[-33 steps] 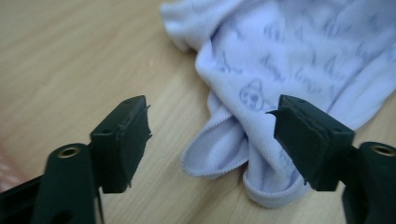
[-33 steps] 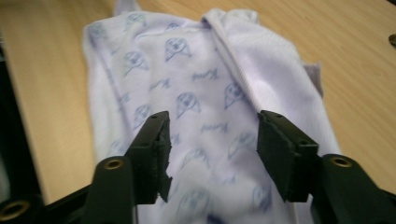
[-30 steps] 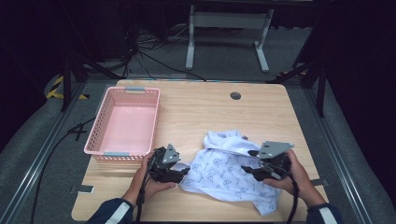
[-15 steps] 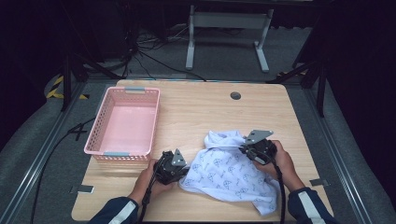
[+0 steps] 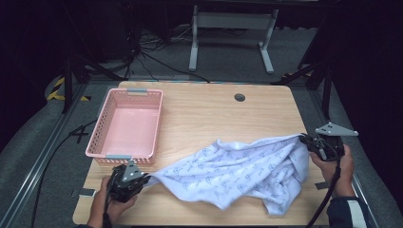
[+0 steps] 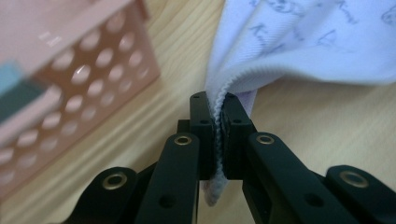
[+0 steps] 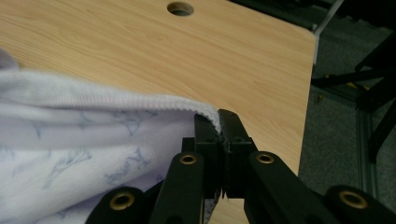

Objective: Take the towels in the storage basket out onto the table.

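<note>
The left hand-held gripper [image 5: 127, 183], at the tabletop's [image 5: 209, 114] seven o'clock corner, pinches one hemmed edge of the white printed cloth [image 5: 237, 168]. The right hand-held gripper [image 5: 319, 145], at four o'clock by the edge, clamps another hem. The cloth stretches between them, sagging onto the tabletop. A pink basket [image 5: 127, 124] sits at nine o'clock.

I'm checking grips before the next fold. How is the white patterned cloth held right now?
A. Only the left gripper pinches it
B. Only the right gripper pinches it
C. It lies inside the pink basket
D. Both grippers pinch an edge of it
D: the left gripper and the right gripper are each shut on a hem of the cloth, which is spread between them on the table.
</note>
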A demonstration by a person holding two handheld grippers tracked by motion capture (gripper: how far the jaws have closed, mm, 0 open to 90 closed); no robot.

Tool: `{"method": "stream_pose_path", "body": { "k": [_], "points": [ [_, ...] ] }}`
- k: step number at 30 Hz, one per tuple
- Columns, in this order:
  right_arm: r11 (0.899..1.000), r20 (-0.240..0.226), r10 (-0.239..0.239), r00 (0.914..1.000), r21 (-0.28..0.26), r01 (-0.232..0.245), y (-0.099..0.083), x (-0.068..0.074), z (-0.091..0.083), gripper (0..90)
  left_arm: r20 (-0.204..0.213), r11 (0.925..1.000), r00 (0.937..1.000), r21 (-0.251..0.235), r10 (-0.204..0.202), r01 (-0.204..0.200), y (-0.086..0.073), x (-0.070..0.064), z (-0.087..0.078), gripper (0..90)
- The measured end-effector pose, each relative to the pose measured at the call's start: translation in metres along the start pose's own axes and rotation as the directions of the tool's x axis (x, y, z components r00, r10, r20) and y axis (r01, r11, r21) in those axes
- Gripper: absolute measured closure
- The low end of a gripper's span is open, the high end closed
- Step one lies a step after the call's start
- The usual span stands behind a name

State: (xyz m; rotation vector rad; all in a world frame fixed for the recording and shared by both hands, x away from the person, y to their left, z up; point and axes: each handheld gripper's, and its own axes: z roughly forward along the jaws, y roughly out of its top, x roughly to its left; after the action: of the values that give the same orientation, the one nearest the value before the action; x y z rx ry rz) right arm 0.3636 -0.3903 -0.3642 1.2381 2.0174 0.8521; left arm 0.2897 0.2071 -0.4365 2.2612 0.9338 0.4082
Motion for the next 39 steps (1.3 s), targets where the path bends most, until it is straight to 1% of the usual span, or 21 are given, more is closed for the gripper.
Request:
{"method": "stream_pose_path", "body": {
  "k": [3,5,6,7,8,10,12,14,17,18,20,23,25,27,28,30,31,33,36,38,39],
  "points": [
    [1.000,0.016,0.003,0.9999,0.028,-0.003,-0.006,-0.005,0.007,87.7,-0.030,0.9998,0.9994,0.013,-0.015,0.016,-0.009,0.002,-0.003,85.5],
    [0.998,-0.007,0.010,0.9999,0.059,-0.009,-0.010,-0.006,0.020,86.0,0.008,0.9999,0.9999,0.004,-0.013,0.013,-0.014,0.006,-0.004,82.9],
    [0.998,-0.007,0.010,0.9999,0.059,-0.009,-0.010,-0.006,0.020,86.0,0.004,0.9995,0.9996,0.017,-0.028,0.028,-0.015,0.004,-0.002,82.9],
    [0.997,0.014,-0.006,0.9999,0.080,0.005,-0.010,-0.003,0.025,81.1,0.003,0.9997,1.0000,0.022,-0.006,0.006,-0.013,0.003,-0.002,79.7],
    [0.996,0.041,-0.010,0.9991,0.093,0.006,-0.010,0.000,0.031,74.7,0.017,1.0000,0.9998,-0.001,-0.010,0.010,-0.012,0.001,-0.001,70.1],
    [0.996,-0.010,-0.018,0.9998,0.086,0.018,-0.012,0.003,0.037,70.2,0.022,0.9991,0.9998,-0.044,0.001,0.000,-0.006,-0.003,-0.003,62.8],
    [0.996,0.008,-0.032,0.9995,0.089,0.031,-0.012,0.005,0.037,62.5,0.039,0.9974,0.9992,-0.072,0.015,-0.012,-0.003,-0.005,-0.003,57.1],
    [0.997,-0.028,-0.014,0.9995,0.069,0.016,-0.012,0.007,0.031,54.1,0.052,0.9956,0.9976,-0.084,0.046,-0.042,0.007,-0.013,0.000,47.4],
    [0.998,-0.005,-0.015,0.9999,0.056,0.015,-0.014,0.009,0.016,44.1,0.064,0.9908,0.9933,-0.101,0.096,-0.089,0.027,-0.026,0.009,39.3],
    [0.999,0.020,-0.005,0.9998,0.032,0.004,-0.017,0.011,0.006,43.2,0.073,0.9891,0.9909,-0.104,0.113,-0.105,0.033,-0.029,0.013,39.1],
    [1.000,0.007,0.012,0.9999,0.009,-0.012,-0.021,0.012,-0.007,41.8,0.086,0.9901,0.9897,-0.091,0.114,-0.107,0.043,-0.034,0.024,39.1],
    [0.998,-0.038,0.039,0.9985,0.048,-0.037,-0.034,0.016,-0.020,39.5,0.114,0.9878,0.9822,-0.062,0.149,-0.143,0.056,-0.042,0.043,39.2],
    [0.993,-0.052,0.062,0.9968,0.106,-0.056,-0.042,0.018,-0.019,39.0,0.122,0.9872,0.9798,-0.041,0.158,-0.154,0.061,-0.045,0.053,39.3],
    [0.978,-0.076,0.104,0.9916,0.189,-0.088,-0.052,0.017,-0.010,36.6,0.126,0.9884,0.9804,-0.034,0.151,-0.148,0.062,-0.046,0.058,39.5],
    [0.978,-0.076,0.104,0.9916,0.189,-0.088,-0.052,0.017,-0.010,36.6,0.135,0.9901,0.9809,-0.013,0.140,-0.140,0.064,-0.046,0.065,39.5],
    [0.958,-0.060,0.092,0.9939,0.277,-0.072,-0.062,0.015,0.009,35.6,0.146,0.9917,0.9813,0.012,0.125,-0.128,0.065,-0.046,0.073,39.5],
    [0.951,-0.069,0.119,0.9905,0.295,-0.093,-0.065,0.013,0.016,35.1,0.151,0.9907,0.9798,0.017,0.131,-0.135,0.065,-0.046,0.075,39.6],
    [0.949,-0.092,0.148,0.9847,0.294,-0.115,-0.068,0.009,0.026,34.3,0.161,0.9896,0.9782,0.039,0.130,-0.138,0.063,-0.047,0.081,39.7],
    [0.962,-0.117,0.120,0.9859,0.259,-0.086,-0.063,0.006,0.035,51.7,0.169,0.9874,0.9758,0.053,0.138,-0.149,0.059,-0.047,0.082,45.9],
    [0.971,-0.107,0.063,0.9922,0.235,-0.036,-0.050,0.007,0.041,78.6,0.180,0.9823,0.9704,0.065,0.162,-0.176,0.058,-0.046,0.079,59.0],
    [0.971,-0.107,0.063,0.9922,0.235,-0.036,-0.050,0.007,0.041,78.6,0.179,0.9832,0.9711,0.064,0.158,-0.171,0.056,-0.047,0.078,59.0]
  ]
}}
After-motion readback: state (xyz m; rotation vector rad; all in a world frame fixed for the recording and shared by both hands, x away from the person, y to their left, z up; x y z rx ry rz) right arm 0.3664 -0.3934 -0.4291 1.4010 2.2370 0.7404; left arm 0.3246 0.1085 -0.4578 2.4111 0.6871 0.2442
